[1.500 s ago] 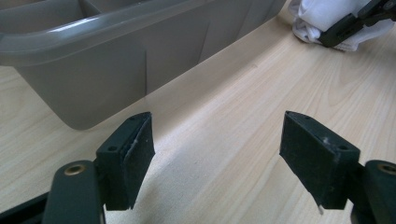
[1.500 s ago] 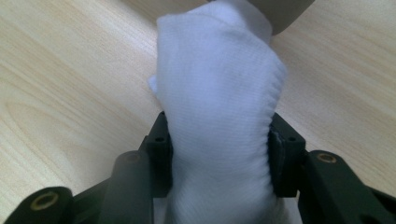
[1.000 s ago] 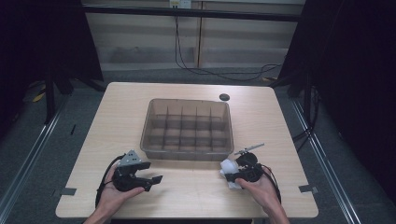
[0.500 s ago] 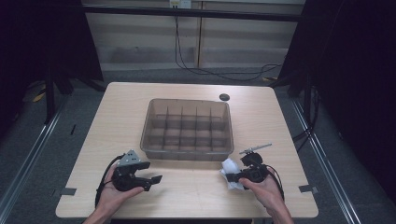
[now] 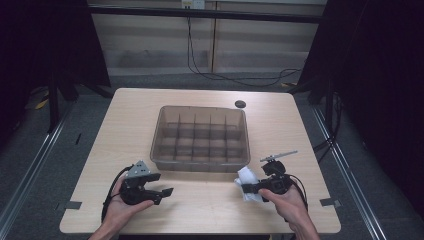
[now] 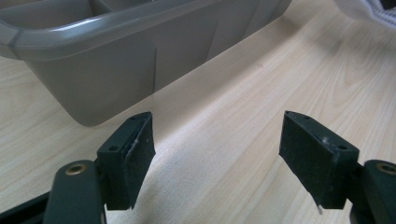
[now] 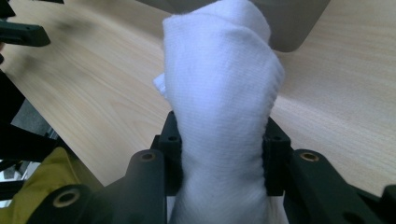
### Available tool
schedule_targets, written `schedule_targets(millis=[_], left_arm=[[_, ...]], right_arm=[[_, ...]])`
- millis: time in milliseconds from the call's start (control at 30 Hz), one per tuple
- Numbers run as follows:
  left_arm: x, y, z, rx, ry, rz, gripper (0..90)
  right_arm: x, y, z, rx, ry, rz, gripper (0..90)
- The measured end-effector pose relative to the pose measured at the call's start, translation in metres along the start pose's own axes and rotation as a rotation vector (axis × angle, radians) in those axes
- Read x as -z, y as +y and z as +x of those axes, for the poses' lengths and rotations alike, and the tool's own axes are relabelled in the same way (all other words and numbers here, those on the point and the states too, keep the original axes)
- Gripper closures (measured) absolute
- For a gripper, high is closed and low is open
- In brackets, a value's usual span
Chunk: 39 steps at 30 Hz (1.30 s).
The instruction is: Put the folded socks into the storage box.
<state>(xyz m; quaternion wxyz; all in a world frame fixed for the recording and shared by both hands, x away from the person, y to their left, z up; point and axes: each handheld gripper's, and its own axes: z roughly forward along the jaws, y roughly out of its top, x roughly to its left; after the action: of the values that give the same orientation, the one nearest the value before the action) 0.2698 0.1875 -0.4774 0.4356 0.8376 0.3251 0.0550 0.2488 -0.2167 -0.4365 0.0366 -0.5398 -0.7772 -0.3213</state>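
The right tongs [image 7: 219, 154] pinch a white knitted cloth [image 7: 224, 93], held just in front of the grey plastic divided box [image 5: 200, 135] over the light wooden tabletop [image 5: 135, 115]. The left tongs [image 6: 217, 158] are spread wide and hold nothing. No writing can be read.

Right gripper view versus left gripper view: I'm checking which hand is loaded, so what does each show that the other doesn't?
The right gripper view shows the right gripper with its jaws pressed against a rolled white cloth. The left gripper view shows the left gripper with its jaws wide apart and bare wood between them. Both show the grey divided bin and the wooden table.
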Motion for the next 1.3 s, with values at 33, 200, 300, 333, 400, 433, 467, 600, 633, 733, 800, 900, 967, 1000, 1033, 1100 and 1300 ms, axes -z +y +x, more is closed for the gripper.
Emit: schedule_targets(millis=[33,200,300,333,400,433,467,600,633,733,800,900,967,1000,1033,1100,1300], left_arm=[[0.0,0.0,0.0,0.0,0.001,0.0,26.3],[0.0,0.0,0.0,-0.007,0.005,-0.002,26.0],[0.0,0.0,0.0,-0.007,0.006,0.001,25.8],[0.0,0.0,0.0,-0.008,0.005,0.001,25.6],[0.0,0.0,0.0,-0.01,0.008,-0.002,25.3],[0.0,0.0,0.0,-0.011,0.008,-0.003,25.3],[0.0,0.0,0.0,-0.01,0.007,-0.002,25.2],[0.0,0.0,0.001,-0.011,0.011,-0.002,23.9],[0.0,0.0,0.001,-0.01,0.012,-0.001,23.2],[0.0,0.0,0.0,-0.011,0.009,0.003,22.3],[-0.001,-0.001,0.0,-0.009,0.014,0.003,22.0],[0.0,-0.001,0.001,-0.008,0.014,0.0,21.7],[0.0,-0.001,0.001,-0.009,0.01,0.001,21.6],[0.0,-0.001,0.001,-0.009,0.009,0.001,21.5],[0.0,-0.001,0.0,-0.013,0.008,0.002,21.2],[0.0,-0.001,0.0,-0.016,0.006,0.003,20.9],[0.0,-0.001,-0.002,-0.023,-0.005,0.002,18.9]], right_arm=[[0.002,0.001,0.001,0.001,0.007,0.001,61.6],[0.011,0.005,0.004,-0.013,0.021,-0.02,61.5],[0.015,0.009,0.005,-0.013,0.022,-0.026,61.5],[0.016,0.011,0.006,-0.01,0.024,-0.031,61.5],[0.019,0.015,0.007,-0.006,0.028,-0.037,61.5],[0.02,0.018,0.008,-0.012,0.033,-0.045,61.5],[0.021,0.02,0.009,-0.007,0.033,-0.045,61.5],[0.028,0.031,0.012,-0.001,0.05,-0.072,61.5],[0.031,0.034,0.013,0.0,0.062,-0.086,61.5],[0.038,0.045,0.016,-0.001,0.064,-0.105,61.5],[0.043,0.055,0.021,0.01,0.067,-0.117,61.5],[0.049,0.068,0.026,0.018,0.071,-0.132,61.5],[0.052,0.076,0.027,0.015,0.076,-0.141,61.5],[0.053,0.08,0.027,0.018,0.071,-0.141,61.5],[0.053,0.083,0.027,0.018,0.069,-0.138,61.5],[0.051,0.091,0.027,0.018,0.063,-0.129,61.5],[0.044,0.114,0.027,0.002,0.053,-0.109,61.5]])
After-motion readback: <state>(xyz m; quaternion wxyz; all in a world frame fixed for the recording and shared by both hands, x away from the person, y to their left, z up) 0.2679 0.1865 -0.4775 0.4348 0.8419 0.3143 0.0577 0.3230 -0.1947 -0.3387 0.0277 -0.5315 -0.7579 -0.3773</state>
